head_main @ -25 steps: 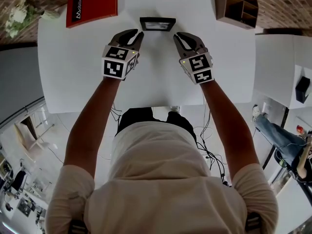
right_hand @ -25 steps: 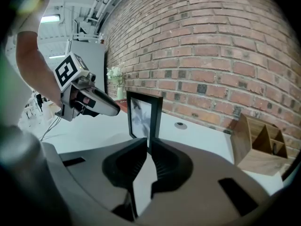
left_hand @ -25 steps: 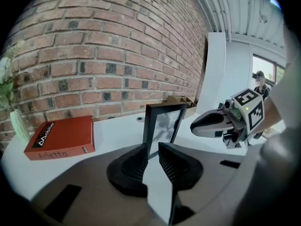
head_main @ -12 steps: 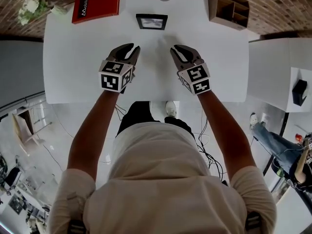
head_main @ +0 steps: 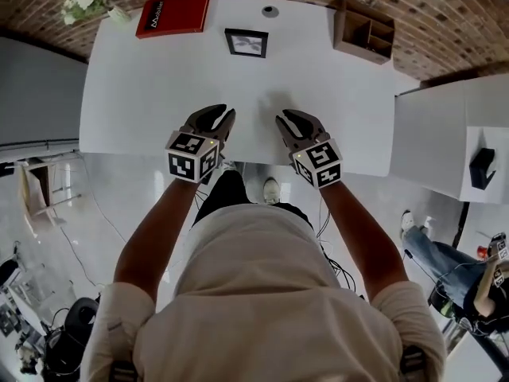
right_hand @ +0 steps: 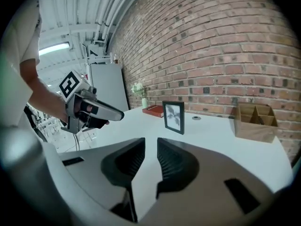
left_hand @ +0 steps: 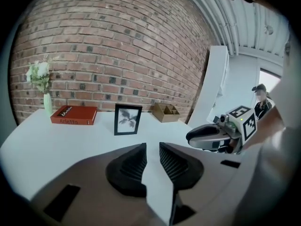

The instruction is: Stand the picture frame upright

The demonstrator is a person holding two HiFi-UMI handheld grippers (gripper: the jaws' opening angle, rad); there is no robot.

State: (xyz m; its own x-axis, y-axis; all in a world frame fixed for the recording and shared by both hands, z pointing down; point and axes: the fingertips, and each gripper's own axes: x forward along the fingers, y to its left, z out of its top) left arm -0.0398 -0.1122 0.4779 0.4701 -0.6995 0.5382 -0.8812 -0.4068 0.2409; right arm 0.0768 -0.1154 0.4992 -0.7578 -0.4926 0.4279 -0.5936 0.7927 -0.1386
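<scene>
The black picture frame [head_main: 246,42] stands upright on the far side of the white table [head_main: 151,94], its leaf print facing me [left_hand: 127,119] [right_hand: 174,117]. Both grippers hover by the table's near edge, well short of the frame. My left gripper [head_main: 216,119] [left_hand: 153,147] is open by a narrow gap with nothing between its ribbed pads. My right gripper [head_main: 293,122] [right_hand: 150,145] holds nothing, and its jaws are opening. Each gripper shows in the other's view, the right one [left_hand: 211,136] and the left one [right_hand: 94,109].
A red book [head_main: 172,14] lies at the far left beside a vase of white flowers [head_main: 87,2]. A wooden organiser [head_main: 363,32] sits at the far right against the brick wall. A white cabinet [head_main: 445,134] stands to the right of the table.
Both grippers have drawn back from beside the frame to the table's near edge. The frame stays standing alone at the far side.
</scene>
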